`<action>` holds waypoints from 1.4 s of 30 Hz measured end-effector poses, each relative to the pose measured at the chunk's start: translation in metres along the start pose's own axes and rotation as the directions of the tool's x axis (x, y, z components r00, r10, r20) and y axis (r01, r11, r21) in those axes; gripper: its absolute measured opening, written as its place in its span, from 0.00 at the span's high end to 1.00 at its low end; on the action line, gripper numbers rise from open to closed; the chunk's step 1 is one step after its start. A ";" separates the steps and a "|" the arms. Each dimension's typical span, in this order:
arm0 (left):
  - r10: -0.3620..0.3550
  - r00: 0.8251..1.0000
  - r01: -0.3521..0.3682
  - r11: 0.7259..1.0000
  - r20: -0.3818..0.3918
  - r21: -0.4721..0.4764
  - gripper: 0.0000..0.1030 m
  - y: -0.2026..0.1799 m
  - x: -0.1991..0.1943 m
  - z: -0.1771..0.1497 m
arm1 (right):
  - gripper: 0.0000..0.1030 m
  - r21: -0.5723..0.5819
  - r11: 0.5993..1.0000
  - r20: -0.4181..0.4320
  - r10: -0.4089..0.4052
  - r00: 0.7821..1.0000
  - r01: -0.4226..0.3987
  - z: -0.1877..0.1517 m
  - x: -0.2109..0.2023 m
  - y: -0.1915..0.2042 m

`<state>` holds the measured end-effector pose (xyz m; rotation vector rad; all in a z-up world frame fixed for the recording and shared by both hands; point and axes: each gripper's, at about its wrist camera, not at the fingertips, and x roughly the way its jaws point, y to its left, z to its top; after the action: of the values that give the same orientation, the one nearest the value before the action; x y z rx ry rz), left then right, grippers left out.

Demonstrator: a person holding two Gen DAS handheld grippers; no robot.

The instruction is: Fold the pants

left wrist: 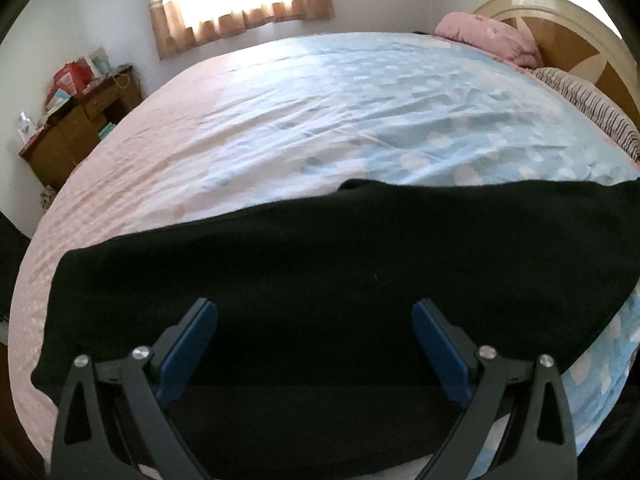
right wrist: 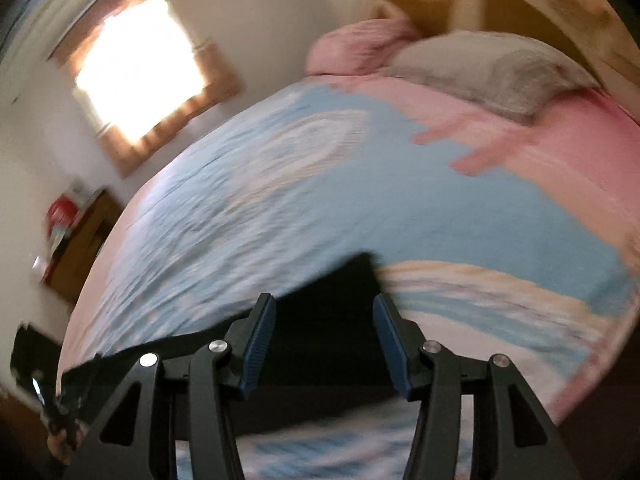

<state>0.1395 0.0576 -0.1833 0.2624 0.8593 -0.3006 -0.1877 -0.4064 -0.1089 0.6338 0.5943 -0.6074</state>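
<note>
Black pants (left wrist: 320,264) lie flat across the near part of the bed, stretched left to right. My left gripper (left wrist: 314,312) is open, its blue-padded fingers wide apart above the near edge of the pants, holding nothing. In the blurred right wrist view the pants (right wrist: 324,320) show as a dark shape with a corner pointing up. My right gripper (right wrist: 324,308) is open over that end, with nothing between the pads. The other gripper (right wrist: 60,404) appears at the far left.
The bed (left wrist: 340,112) has a pink and light blue patterned sheet. A pink pillow (left wrist: 488,36) and a striped pillow (left wrist: 592,108) lie by the wooden headboard (left wrist: 568,36). A wooden nightstand (left wrist: 80,120) with clutter stands at the left under a curtained window.
</note>
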 end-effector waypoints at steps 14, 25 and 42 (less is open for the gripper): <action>0.017 0.999 -0.019 0.998 -0.043 -0.058 0.02 0.005 0.007 -0.005 | 0.52 0.041 0.999 -0.091 0.020 0.996 -0.017 -0.025 0.023 -0.027; 0.008 0.999 -0.011 0.998 -0.039 -0.070 0.00 0.007 0.009 -0.003 | 0.83 -0.008 0.998 -0.145 0.068 0.987 -0.070 -0.031 0.049 -0.010; -0.116 0.993 0.116 0.990 0.007 -0.074 0.01 -0.023 -0.020 0.025 | 0.86 -0.301 0.946 0.068 0.150 0.986 -0.123 -0.023 -0.008 0.110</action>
<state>0.1367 0.0308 -0.1547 0.1425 0.8830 -0.3764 -0.1258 -0.3167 -0.0793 0.3592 0.5390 -0.4036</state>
